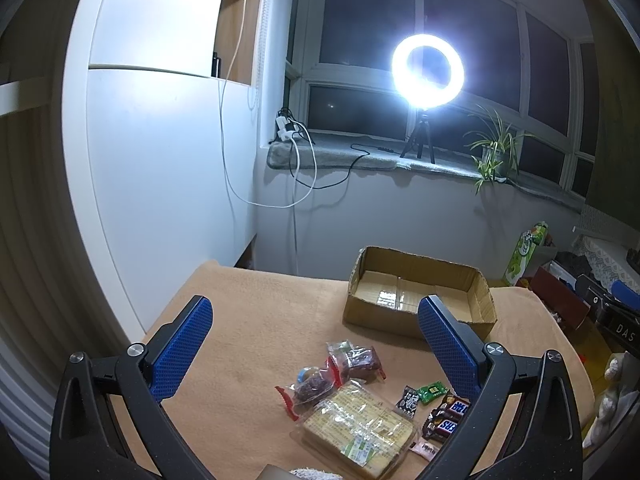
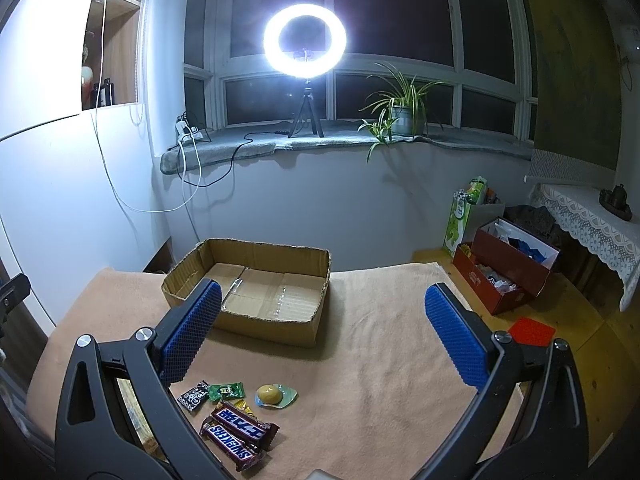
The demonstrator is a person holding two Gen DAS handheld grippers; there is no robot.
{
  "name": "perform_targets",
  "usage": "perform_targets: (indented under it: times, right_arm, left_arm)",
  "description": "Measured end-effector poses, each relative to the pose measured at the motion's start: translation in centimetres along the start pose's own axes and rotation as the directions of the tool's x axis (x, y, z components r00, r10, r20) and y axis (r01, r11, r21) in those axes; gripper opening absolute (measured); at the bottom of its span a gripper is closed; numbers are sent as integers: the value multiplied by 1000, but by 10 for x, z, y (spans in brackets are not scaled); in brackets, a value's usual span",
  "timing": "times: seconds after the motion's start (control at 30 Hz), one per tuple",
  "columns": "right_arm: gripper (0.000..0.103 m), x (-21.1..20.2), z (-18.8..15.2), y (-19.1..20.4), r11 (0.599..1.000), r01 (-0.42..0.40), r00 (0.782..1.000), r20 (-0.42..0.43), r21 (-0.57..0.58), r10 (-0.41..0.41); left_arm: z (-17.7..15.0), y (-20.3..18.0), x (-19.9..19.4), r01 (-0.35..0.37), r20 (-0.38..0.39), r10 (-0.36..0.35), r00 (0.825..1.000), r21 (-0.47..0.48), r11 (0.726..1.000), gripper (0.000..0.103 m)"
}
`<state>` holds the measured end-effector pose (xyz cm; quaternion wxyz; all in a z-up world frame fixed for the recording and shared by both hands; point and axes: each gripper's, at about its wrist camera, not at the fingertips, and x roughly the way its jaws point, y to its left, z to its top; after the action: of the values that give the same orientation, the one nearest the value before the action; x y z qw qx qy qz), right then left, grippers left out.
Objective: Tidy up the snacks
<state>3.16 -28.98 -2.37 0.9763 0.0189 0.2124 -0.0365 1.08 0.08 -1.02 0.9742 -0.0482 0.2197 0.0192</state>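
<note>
A table draped in a soft, peach-coloured fleece cloth (image 2: 380, 360) fills the lower half of both views. At its far side sits a shallow, open cardboard box (image 2: 256, 292) with rough torn edges and glossy tape across its floor; nothing lies inside.

The snacks lie loose on the cloth near the front edge. In the right wrist view, at 7 o'clock, two glossy brown Snickers bars (image 2: 238, 436) lie side by side, touching. Just beyond them are a small black-and-white packet (image 2: 194, 396) and a green wrapped candy (image 2: 226, 391), with a round yellow sweet (image 2: 270, 395) in a pale green wrapper at 6 o'clock. In the left wrist view, a clear crinkly pack of square biscuits (image 1: 358, 426) sits at 6 o'clock, with two clear bags of dark dried fruit (image 1: 340, 372) just beyond it.

Behind the table, a bright ring light (image 2: 305, 38) on a small tripod and a spiky potted plant (image 2: 400, 108) stand on the windowsill.

The left gripper (image 1: 316, 344) and right gripper (image 2: 324, 336) hover above the table, their blue, bumpy-textured fingers spread wide, holding and touching nothing.
</note>
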Motion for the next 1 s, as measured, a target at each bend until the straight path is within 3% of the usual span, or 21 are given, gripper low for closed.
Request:
perform_targets:
  times: [0.57,1.0]
  right_arm:
    - [103,9,-13,-1,1000,-14,999,-40,5,14]
    - [103,25,-24,-2,994,-105,985,-136,37,109]
  left_arm:
    - [-2,-2,9,-4,-25,4,1000,7,1000,102]
    - [-21,6,24,9,-98,-9,995,1,1000,102]
